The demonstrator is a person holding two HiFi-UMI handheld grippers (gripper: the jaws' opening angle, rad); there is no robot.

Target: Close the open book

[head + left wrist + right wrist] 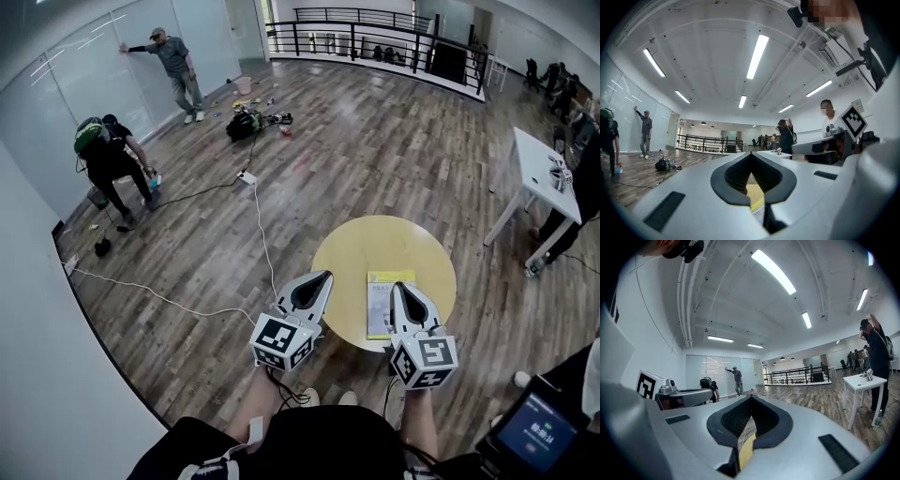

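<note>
A thin book (379,305) with a yellow-green face lies flat on the round yellow table (347,253), near its front edge. My right gripper (396,284) hovers over the book's right part and hides it; its jaws are shut and hold nothing. My left gripper (326,274) is shut too, over the table's left front rim, left of the book. In the left gripper view the shut gripper (751,154) shows a strip of the book (758,204) below its pads. In the right gripper view the shut gripper (751,397) shows only a strip of the yellow table (746,453).
A white table (539,173) stands to the right, with a person beside it. A white cable (258,220) runs across the wood floor to the left. One person (173,61) leans on the glass wall; another (108,155) crouches nearby. A black railing (375,33) closes the back.
</note>
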